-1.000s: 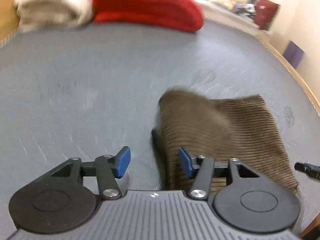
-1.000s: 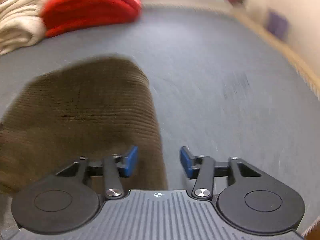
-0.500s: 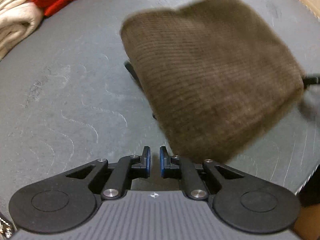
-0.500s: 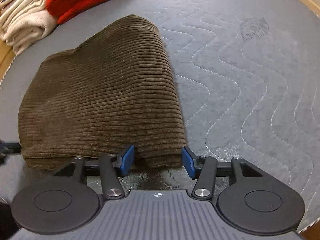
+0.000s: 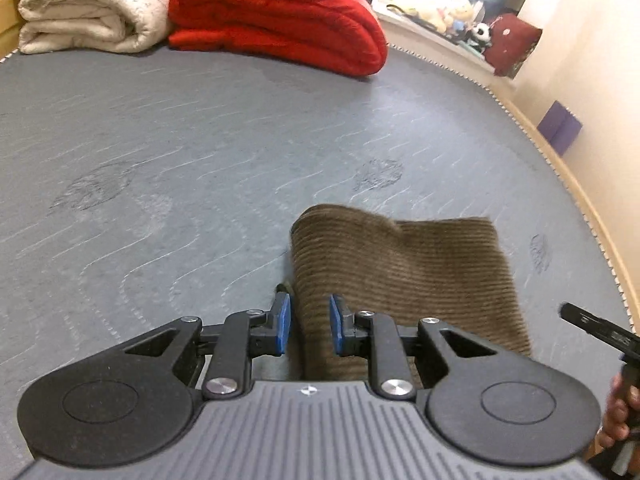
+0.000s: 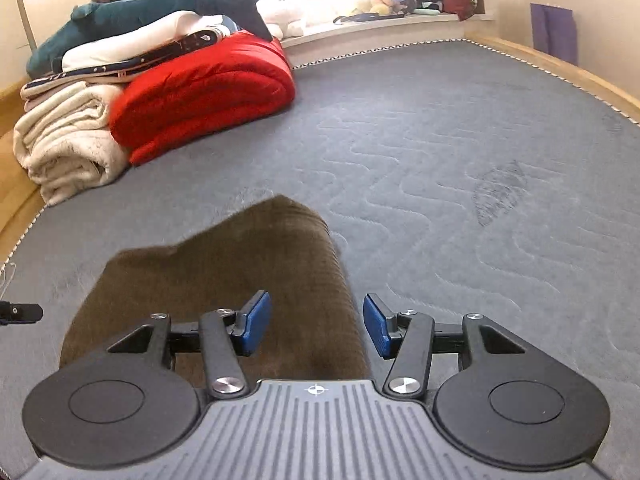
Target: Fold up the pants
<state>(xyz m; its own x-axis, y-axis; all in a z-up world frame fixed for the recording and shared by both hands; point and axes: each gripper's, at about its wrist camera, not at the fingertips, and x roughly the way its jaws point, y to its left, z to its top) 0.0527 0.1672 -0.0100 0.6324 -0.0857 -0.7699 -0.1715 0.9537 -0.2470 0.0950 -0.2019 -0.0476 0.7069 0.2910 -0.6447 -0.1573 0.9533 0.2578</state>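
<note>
The brown corduroy pants (image 5: 404, 276) lie folded into a compact bundle on the grey quilted mattress (image 5: 200, 160), low and right of centre in the left wrist view. The left gripper (image 5: 308, 324) straddles the bundle's left edge, jaws parted — nothing clamped. The right gripper (image 6: 316, 326) stands wide open over its right edge, with a red blanket (image 6: 204, 92) and cream blanket (image 6: 64, 140) stacked at upper left.
</note>
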